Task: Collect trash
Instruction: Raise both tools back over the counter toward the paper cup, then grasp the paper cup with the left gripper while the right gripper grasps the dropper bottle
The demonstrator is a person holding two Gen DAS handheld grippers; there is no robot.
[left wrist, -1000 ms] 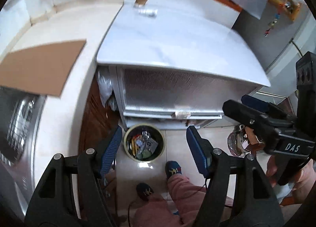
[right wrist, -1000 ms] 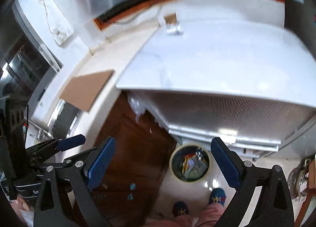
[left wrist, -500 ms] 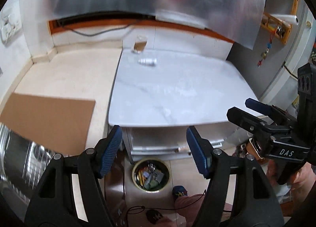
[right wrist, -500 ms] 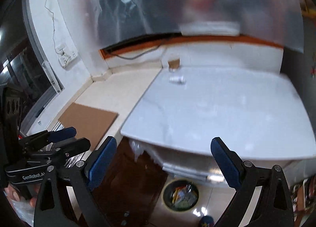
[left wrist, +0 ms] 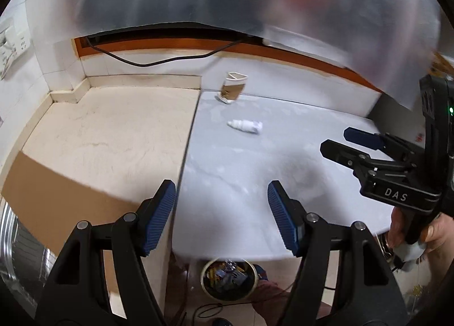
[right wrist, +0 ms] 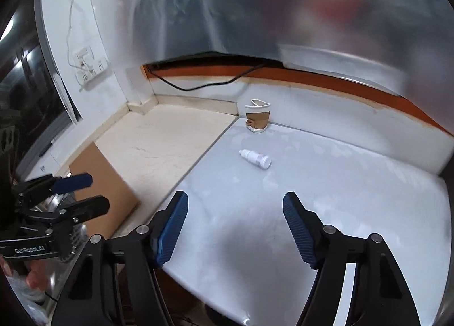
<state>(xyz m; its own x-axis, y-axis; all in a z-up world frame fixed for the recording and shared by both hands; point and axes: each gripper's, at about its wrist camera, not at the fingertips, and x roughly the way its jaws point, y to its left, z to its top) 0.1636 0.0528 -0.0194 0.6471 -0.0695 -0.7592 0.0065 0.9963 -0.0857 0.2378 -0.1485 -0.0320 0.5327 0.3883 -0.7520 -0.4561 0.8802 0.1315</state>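
Both tongs are black frames with ribbed blue pads and silver screws; the right tongs (left wrist: 334, 142) read "DAS", the left tongs (right wrist: 93, 194) "GenRobot.AI".

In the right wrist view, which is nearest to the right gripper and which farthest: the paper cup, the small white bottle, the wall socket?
1. Small white bottle: lying on the grey table, ahead of the right gripper.
2. Paper cup: crumpled, at the table's back edge.
3. Wall socket: on the wall, far left.
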